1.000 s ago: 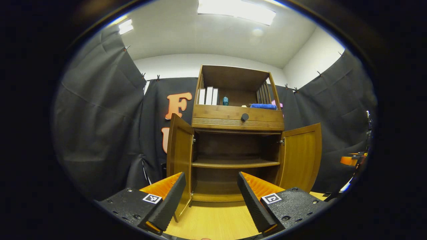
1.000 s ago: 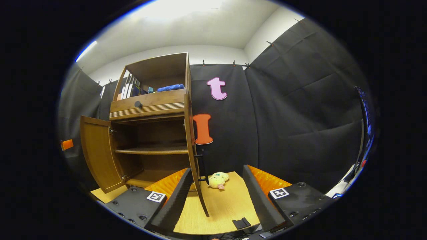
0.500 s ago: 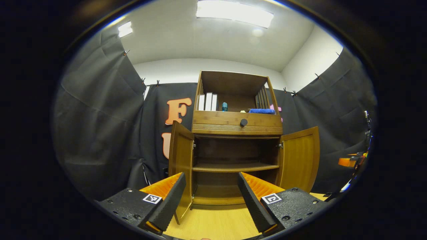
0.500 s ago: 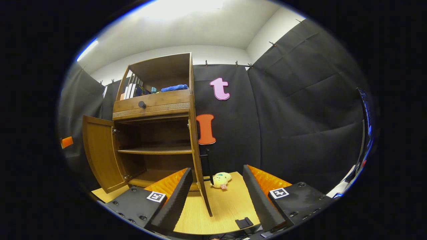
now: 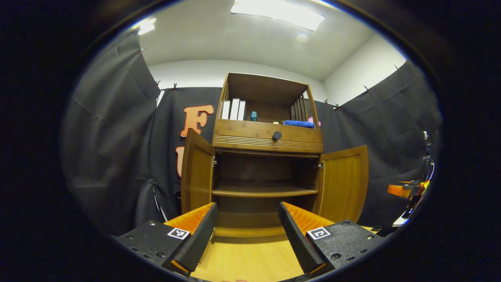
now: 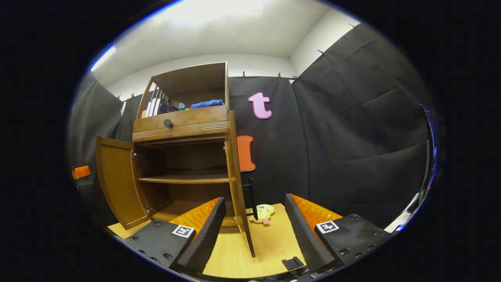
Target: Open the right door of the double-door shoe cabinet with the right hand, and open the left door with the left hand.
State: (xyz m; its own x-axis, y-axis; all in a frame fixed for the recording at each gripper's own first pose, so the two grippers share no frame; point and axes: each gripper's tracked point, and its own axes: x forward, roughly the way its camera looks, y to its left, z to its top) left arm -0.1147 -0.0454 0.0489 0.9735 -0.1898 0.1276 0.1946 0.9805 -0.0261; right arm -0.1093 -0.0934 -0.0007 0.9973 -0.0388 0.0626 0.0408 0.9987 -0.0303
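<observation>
Both doors of the shoe cabinet (image 5: 268, 156) stand swung out, so the task looks finished or all but finished; at most, what could be left is drawing the hands away.

In the left gripper view the cabinet sits in the middle of the frame on the pale wooden desk (image 5: 250, 260). The left door (image 5: 195, 172) hangs open at the centre-left, seen nearly edge-on, and the right door (image 5: 344, 182) hangs open at the centre-right, its inner face turned toward the camera. Between them the lower compartment shows bare, with one shelf (image 5: 264, 192) across it. Above is a drawer with a dark round knob (image 5: 276, 135), and above that an open top shelf holding white books, a small teal bottle and a folded blue cloth (image 5: 298, 123).

In the right gripper view the cabinet is left of centre; the right door (image 6: 238, 188) runs down the middle, edge toward the camera, with a dark bar handle on its outer side and a small plush toy (image 6: 263, 213) lying on the desk just beyond it.

The left hand-held gripper (image 5: 246, 239) is spread at the bottom of its view, holding nothing and apart from the cabinet. The right hand-held gripper (image 6: 254, 239) is likewise spread and empty, with the door's lower edge showing between its fingers.
</observation>
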